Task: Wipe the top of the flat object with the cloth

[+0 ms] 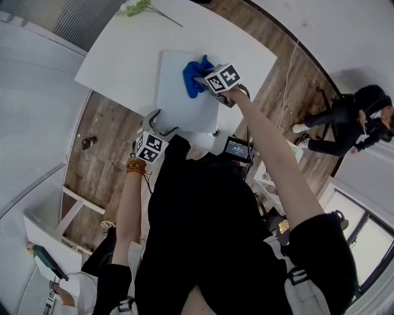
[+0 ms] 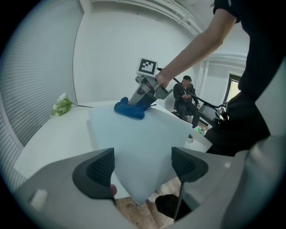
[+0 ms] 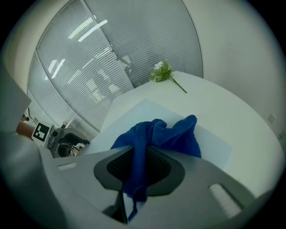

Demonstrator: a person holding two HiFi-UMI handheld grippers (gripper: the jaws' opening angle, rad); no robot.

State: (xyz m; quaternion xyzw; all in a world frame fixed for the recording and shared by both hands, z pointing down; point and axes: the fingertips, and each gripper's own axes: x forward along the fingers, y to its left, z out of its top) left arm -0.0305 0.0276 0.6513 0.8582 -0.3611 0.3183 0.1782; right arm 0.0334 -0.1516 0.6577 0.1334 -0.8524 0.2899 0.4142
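My right gripper [image 3: 138, 169] is shut on a blue cloth [image 3: 166, 133]: the jaws are pressed together with a fold of it pinched between them, and the rest bunches out ahead of the tips. In the head view that cloth sits at upper centre of the frame, resting on the far part of a pale blue flat board [image 1: 184, 104]. The board lies flat on a white table [image 1: 123, 55], with its near corner reaching the table edge above the wood floor [image 1: 104, 147]. My left gripper [image 2: 140, 167] is wide open and empty; the board's near corner shows in the gap beyond the pads, untouched by them. In the head view it sits at centre left, just beside the board's near edge. A green flower sprig [image 1: 144, 7] lies at the top of that frame, well apart from the board. A seated person [image 1: 354, 120] in dark clothes is at the right edge.
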